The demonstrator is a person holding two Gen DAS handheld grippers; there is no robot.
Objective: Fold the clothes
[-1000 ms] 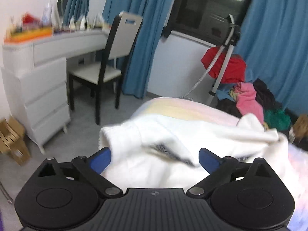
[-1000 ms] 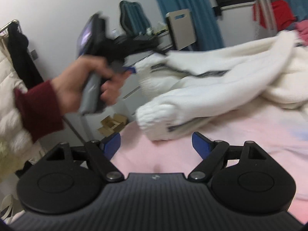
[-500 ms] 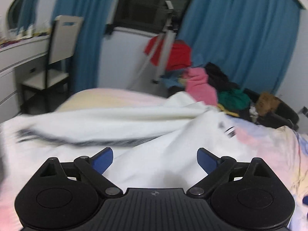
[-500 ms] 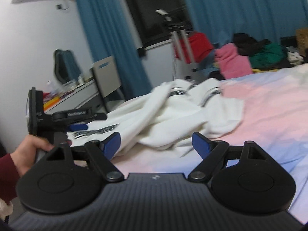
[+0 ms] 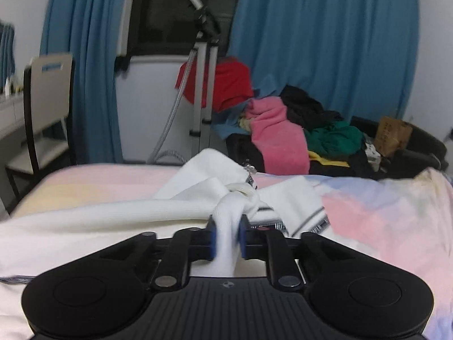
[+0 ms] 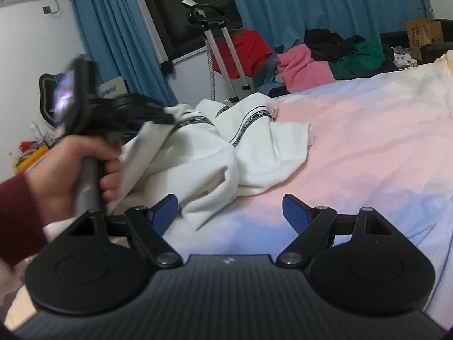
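- Your left gripper point(image 5: 226, 236) has just squeezed shut; its blue pads pinch a bunched fold of the white top point(image 5: 113, 215).
- Your right gripper point(image 6: 230, 208) is wide open and holds nothing.
- The white top point(image 6: 226, 153) is crumpled, with dark striped bands, lying sideways across the pink bed point(image 6: 368, 141).

- Domestic bedroom: a bed point(image 6: 368, 130) in pastel sheets is filling the lower frame.
- Blue curtains point(image 5: 320, 42) are hanging at upper right.
- Loose clothes point(image 5: 297, 130) are lying piled at centre right.
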